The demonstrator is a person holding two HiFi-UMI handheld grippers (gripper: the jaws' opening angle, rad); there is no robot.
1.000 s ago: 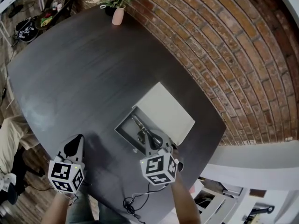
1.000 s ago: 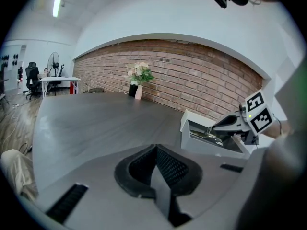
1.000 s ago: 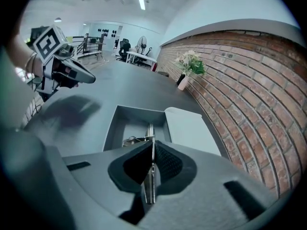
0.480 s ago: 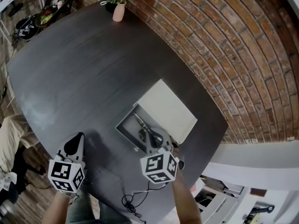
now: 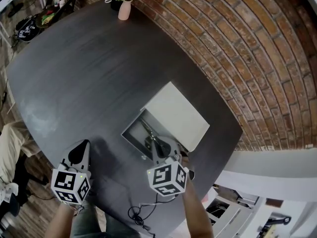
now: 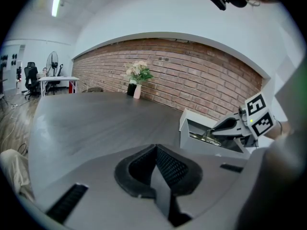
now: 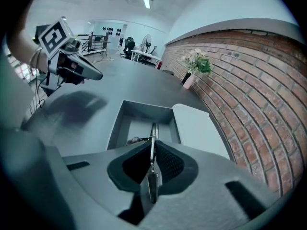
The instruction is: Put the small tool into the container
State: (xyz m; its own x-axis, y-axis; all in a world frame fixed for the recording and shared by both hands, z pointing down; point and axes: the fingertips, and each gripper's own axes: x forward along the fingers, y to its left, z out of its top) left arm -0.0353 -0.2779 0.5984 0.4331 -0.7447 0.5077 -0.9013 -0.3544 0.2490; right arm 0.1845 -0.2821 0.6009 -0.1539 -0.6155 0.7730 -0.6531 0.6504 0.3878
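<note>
The right gripper (image 7: 152,153) is pinching the small tool (image 7: 153,131) at lower centre, its jaws having just been easing apart. The tool is poking forward over the open container (image 7: 144,110).

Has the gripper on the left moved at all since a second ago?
No. The left gripper hovers at the same spot near the table edge, equally far from the grey container.

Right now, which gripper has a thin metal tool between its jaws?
The right gripper: the tool sits between its jaws, which have just been opening; the left gripper is empty.
</note>
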